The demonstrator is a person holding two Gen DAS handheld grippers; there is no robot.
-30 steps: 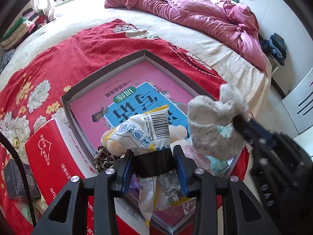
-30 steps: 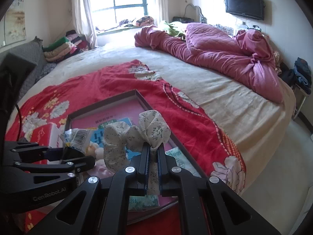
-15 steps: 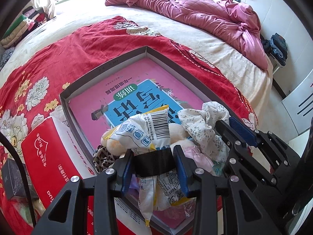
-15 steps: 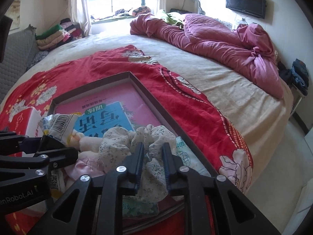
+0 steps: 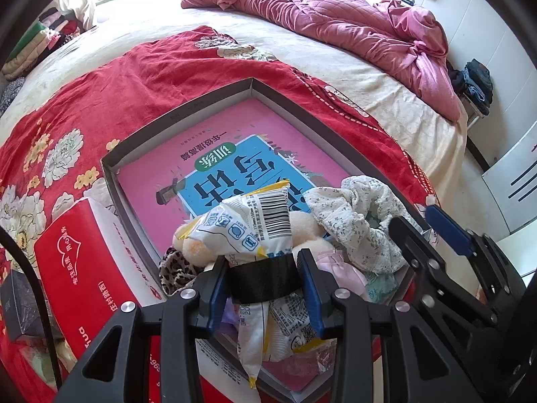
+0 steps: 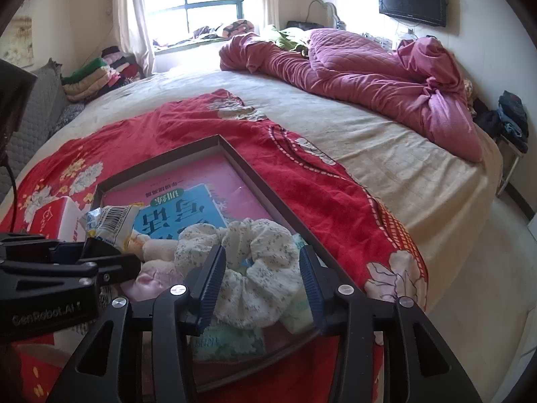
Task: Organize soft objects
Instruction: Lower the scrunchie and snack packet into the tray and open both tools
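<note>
A white floral scrunchie [image 6: 258, 268] lies in the near right corner of the dark grey tray [image 6: 255, 164]. It rests on a beige plush toy [image 5: 198, 248], a pink cloth [image 5: 339, 268] and a leopard-print scrunchie [image 5: 174, 268]. My right gripper [image 6: 260, 268] straddles the floral scrunchie [image 5: 355, 221]. Its jaws are opening and the pads stand off the fabric. My left gripper [image 5: 263, 278] is shut on a white snack packet [image 5: 248, 225] with a barcode, held just above the pile. A pink and blue book [image 5: 235, 164] covers the tray floor.
A red tissue box [image 5: 84, 262] stands against the tray's left wall, with a small black box [image 5: 20, 302] beside it. The tray sits on a red floral blanket [image 5: 100, 84]. A crumpled pink quilt [image 6: 369, 67] lies at the far side. The bed edge drops off at the right.
My right gripper came down with the floral scrunchie into the tray and its jaws spread, letting the scrunchie go. My left gripper stayed put with the packet.
</note>
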